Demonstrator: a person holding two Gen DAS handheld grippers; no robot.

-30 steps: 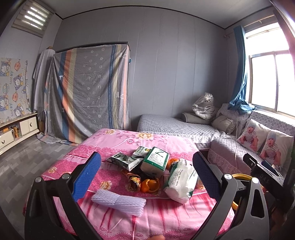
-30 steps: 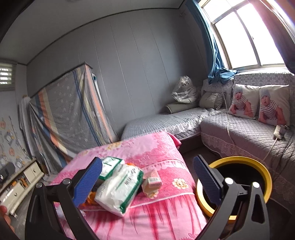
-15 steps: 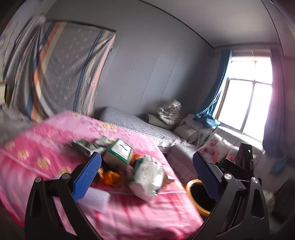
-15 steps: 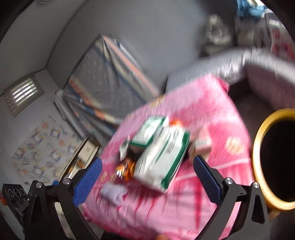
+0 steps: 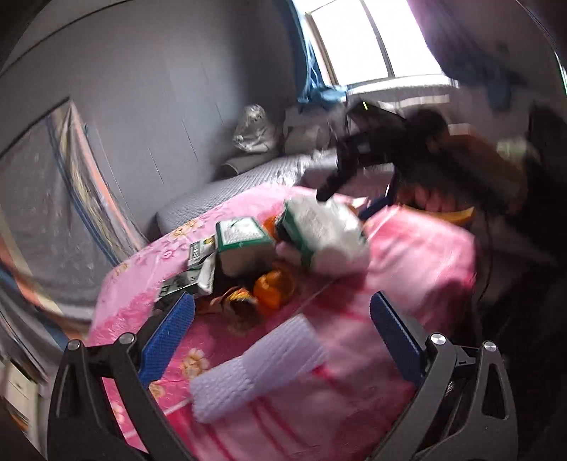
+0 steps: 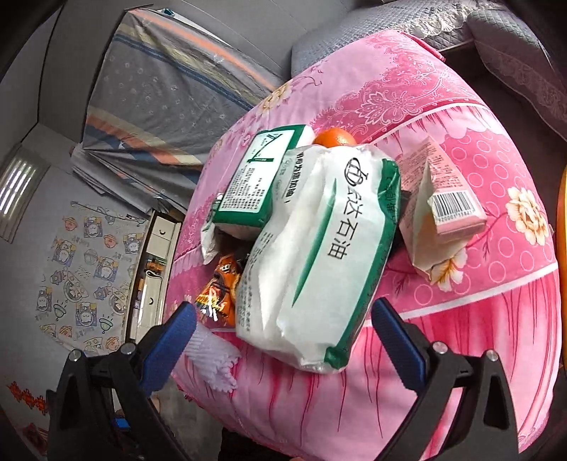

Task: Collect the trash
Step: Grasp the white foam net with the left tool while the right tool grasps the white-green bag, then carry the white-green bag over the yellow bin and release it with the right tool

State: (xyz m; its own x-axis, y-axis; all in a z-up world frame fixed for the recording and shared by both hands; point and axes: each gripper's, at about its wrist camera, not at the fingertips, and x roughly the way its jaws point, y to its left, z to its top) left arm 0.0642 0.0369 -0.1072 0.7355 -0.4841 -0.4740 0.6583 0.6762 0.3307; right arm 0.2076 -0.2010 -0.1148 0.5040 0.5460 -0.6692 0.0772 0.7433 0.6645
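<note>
Trash lies piled on a pink flowered table (image 6: 471,117). A white and green tissue pack (image 6: 319,255) lies in front of my right gripper (image 6: 281,329), which is open and empty with its jaws to either side of the pack's near end. Beside it are a green and white box (image 6: 262,177), a pink carton (image 6: 439,202), an orange snack wrapper (image 6: 219,290) and orange peel (image 6: 335,137). My left gripper (image 5: 280,333) is open and empty above a white foam net (image 5: 255,368). The right gripper shows blurred in the left wrist view (image 5: 358,156) over the tissue pack (image 5: 322,234).
A yellow-rimmed bin (image 6: 562,227) stands at the table's right edge. A grey quilted sofa (image 6: 407,21) runs behind the table. A striped cloth (image 6: 170,92) covers furniture at the back left. A low cabinet (image 6: 149,269) stands on the left.
Both grippers have swung down and closer to the table. The right gripper has moved in over the tissue pack. The left view now looks across the pile towards the window.
</note>
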